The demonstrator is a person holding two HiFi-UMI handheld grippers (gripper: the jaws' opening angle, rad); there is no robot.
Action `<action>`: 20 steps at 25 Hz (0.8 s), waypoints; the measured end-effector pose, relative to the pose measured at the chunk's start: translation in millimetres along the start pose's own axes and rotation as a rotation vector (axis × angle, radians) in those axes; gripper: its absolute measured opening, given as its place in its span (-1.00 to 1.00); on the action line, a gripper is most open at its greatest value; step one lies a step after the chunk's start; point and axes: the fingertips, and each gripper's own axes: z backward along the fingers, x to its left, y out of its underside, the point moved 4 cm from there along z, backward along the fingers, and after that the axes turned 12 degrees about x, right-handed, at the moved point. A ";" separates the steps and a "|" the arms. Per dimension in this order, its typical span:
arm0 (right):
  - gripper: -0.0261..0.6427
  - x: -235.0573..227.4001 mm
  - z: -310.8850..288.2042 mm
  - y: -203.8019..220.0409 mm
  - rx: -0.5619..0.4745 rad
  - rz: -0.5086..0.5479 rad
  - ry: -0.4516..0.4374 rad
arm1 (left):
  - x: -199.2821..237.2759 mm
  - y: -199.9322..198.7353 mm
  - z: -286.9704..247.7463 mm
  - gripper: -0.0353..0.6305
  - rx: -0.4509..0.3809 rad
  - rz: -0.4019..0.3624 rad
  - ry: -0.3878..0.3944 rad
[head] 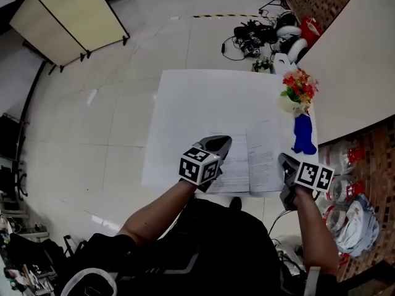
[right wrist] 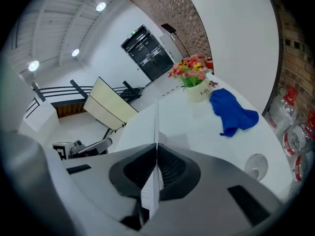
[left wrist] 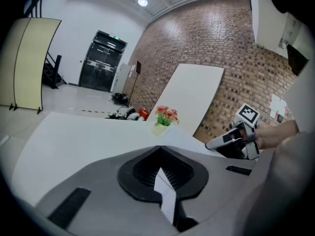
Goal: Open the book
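The book (head: pixel 259 159) lies open with printed pages facing up at the near edge of the white table (head: pixel 197 103). My left gripper (head: pixel 221 143) is over the book's left page. In the left gripper view it (left wrist: pixel 160 170) is shut on a thin white page (left wrist: pixel 166 196) seen edge-on between the jaws. My right gripper (head: pixel 285 161) is at the book's right edge. In the right gripper view it (right wrist: pixel 156 154) is shut on a page (right wrist: pixel 150 193) that stands upright, edge-on. Each gripper view shows the other gripper: the right one (left wrist: pixel 231 141) and the left one (right wrist: pixel 91 146).
A pot of red and orange flowers (head: pixel 299 90) and a blue cloth (head: pixel 303 134) sit at the table's right edge. Cables and gear (head: pixel 259 32) lie on the floor beyond. A large white board (head: pixel 352 73) leans at the right, with clear bottles (head: pixel 345 190) below.
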 end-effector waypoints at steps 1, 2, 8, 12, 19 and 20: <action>-0.89 -15.1 3.1 -2.9 0.005 -0.004 0.004 | -6.1 -0.5 -3.6 -0.90 -0.005 -0.003 -0.009; -0.89 -30.2 4.8 -5.2 0.013 -0.007 0.005 | -11.6 -0.5 -7.5 -0.90 -0.009 -0.007 -0.019; -0.89 -110.9 -7.5 1.3 0.090 -0.014 0.037 | -34.0 9.5 -29.7 -0.90 0.000 -0.028 -0.082; -0.89 -143.7 -28.6 9.5 0.153 -0.001 0.087 | -41.5 20.0 -39.9 -0.90 0.021 0.005 -0.110; -0.89 -160.9 -45.3 13.5 0.224 0.031 0.162 | -48.6 36.2 -46.9 -0.90 0.058 0.056 -0.133; -0.89 -161.6 -46.5 13.6 0.231 0.044 0.170 | -47.8 37.7 -46.7 -0.91 0.061 0.061 -0.134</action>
